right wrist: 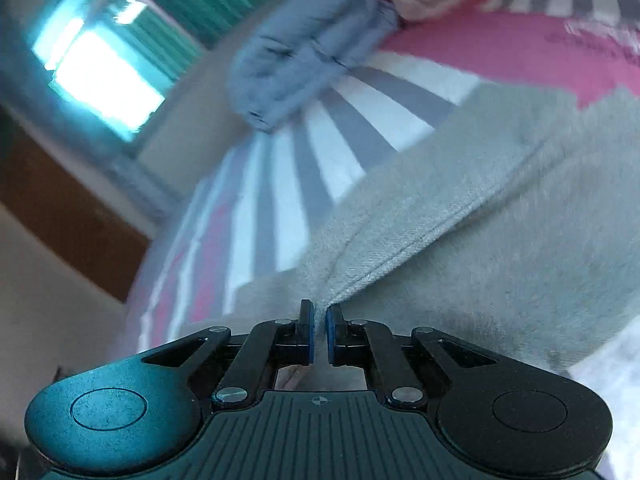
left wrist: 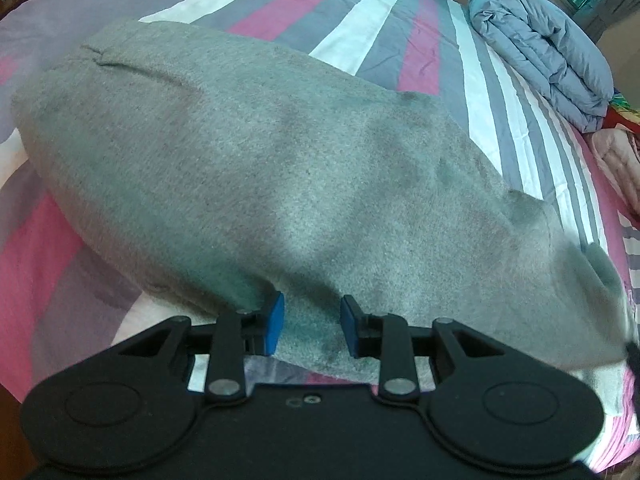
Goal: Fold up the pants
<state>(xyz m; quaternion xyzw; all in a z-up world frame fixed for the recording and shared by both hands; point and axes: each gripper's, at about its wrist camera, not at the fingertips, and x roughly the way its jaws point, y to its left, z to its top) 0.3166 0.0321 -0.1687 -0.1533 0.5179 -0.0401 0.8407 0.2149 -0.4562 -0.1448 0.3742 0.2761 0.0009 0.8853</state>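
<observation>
pants: grey fleece pants lie spread across the striped bed sheet, filling most of my left wrist view; a seam or pocket line shows at the far left end
pants, right view: same grey fabric with a stitched hem edge running diagonally down to my right tool; picture is blurred
left gripper: my left gripper sits low at the near edge of the pants, pointing steeply down
left fingers: blue pads stand a little apart with a bunch of grey fabric between them; I read them as pinching that fold, and both pads touch cloth
right gripper: my right gripper is at the hem edge of the pants
right fingers: blue pads are pressed nearly together, with a thin edge of grey fabric caught in the narrow slit; I read this as a pinch on the hem
bed sheet: pink, grey and white stripes, under the pants on all sides
folded duvet: blue-grey folded duvet at the far right of the bed, well apart from the pants; also seen blurred in the right view
pink bedding: pink bedding just beside the duvet at the right edge
window: bright window with a teal curtain, upper left of the right view
</observation>
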